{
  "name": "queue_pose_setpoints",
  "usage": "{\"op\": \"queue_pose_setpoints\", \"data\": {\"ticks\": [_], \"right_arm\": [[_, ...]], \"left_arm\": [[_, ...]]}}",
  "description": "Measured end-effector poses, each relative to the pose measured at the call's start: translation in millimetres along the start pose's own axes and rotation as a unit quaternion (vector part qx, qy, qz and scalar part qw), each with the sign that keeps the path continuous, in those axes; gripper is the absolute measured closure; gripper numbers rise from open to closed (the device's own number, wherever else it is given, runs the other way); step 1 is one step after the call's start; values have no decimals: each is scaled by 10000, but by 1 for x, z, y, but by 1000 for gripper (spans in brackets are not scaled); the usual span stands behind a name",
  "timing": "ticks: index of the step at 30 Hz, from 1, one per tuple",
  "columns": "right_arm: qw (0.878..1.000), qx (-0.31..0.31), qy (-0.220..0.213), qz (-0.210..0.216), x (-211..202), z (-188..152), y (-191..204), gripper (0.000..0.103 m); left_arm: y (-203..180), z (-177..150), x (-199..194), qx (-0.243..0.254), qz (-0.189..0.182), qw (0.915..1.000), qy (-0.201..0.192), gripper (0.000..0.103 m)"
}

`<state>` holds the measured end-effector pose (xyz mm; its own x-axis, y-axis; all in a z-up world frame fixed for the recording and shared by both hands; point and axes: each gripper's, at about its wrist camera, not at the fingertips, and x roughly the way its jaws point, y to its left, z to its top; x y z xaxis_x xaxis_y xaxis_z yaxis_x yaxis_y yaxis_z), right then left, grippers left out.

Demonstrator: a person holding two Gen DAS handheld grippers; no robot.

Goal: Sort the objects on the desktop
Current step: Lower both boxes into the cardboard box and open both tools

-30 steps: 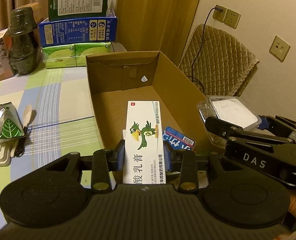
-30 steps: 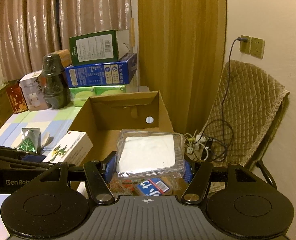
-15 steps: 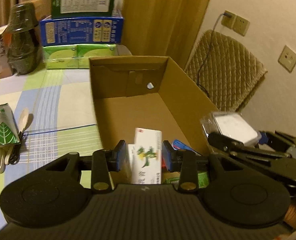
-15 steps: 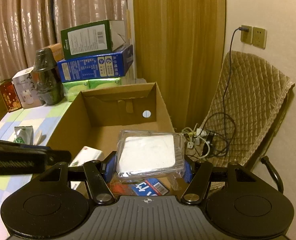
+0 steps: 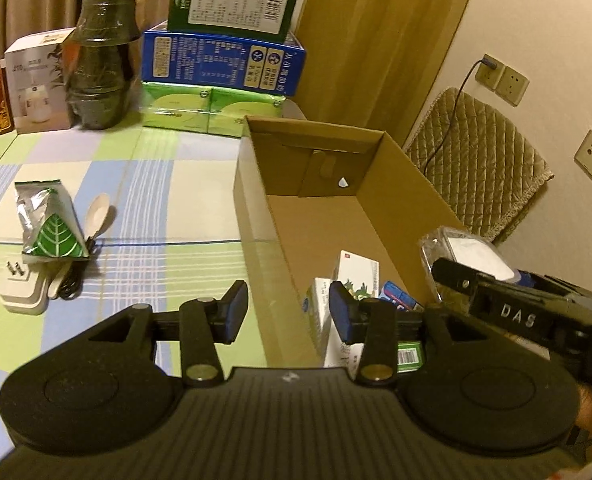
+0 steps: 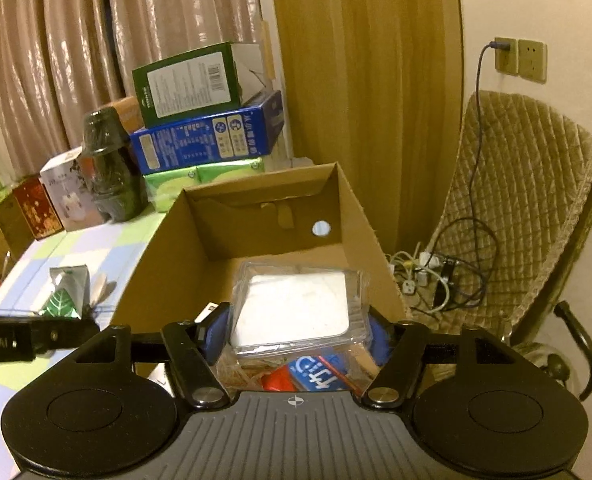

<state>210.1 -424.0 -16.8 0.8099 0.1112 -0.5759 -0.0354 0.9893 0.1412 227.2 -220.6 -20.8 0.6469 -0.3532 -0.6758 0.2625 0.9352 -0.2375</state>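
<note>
An open cardboard box [image 5: 407, 184] [image 6: 164, 256] stands on the checked tablecloth. Inside it, at the near end, lies a white ointment carton with a green bird [image 5: 357, 276], beside a blue packet [image 5: 395, 294]. My left gripper [image 5: 286, 312] hangs open over the box's near left wall, with nothing between its fingers. My right gripper [image 6: 296, 332] is shut on a clear plastic case with a white pad inside [image 6: 296, 304] [image 5: 475, 254], held above the box's near end. A blue packet [image 6: 323, 372] shows beneath it.
On the tablecloth left of the box lie a silver leaf-print sachet [image 5: 50, 228], a small spoon [image 5: 98, 210] and a white plug with cable [image 5: 20, 290]. Stacked cartons [image 5: 224, 60] and a dark bottle [image 5: 98, 76] stand behind. A quilted chair [image 6: 531, 216] is on the right.
My left gripper opened and let the bird carton drop into the box, then swung left over the box wall. The right gripper kept hold of the clear case and edged forward.
</note>
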Motion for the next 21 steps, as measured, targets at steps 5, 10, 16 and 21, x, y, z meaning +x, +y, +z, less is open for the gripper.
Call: {"op": "queue_pose_setpoints", "data": {"ticks": [5, 10, 16, 21], "right_arm": [[10000, 67, -48, -13, -10, 0, -1, 35], [9998, 186, -17, -70, -24, -6, -4, 34], [9998, 214, -13, -56, -45, -14, 2, 33], [9998, 178, -10, 8, -59, -20, 15, 31]], "left_arm": [[8, -7, -6, -70, 37, 10000, 34, 62], [16, -14, -14, -166, 68, 9998, 42, 57], [24, -20, -30, -230, 121, 9997, -8, 54], [30, -25, -48, -266, 189, 9994, -66, 48]]}}
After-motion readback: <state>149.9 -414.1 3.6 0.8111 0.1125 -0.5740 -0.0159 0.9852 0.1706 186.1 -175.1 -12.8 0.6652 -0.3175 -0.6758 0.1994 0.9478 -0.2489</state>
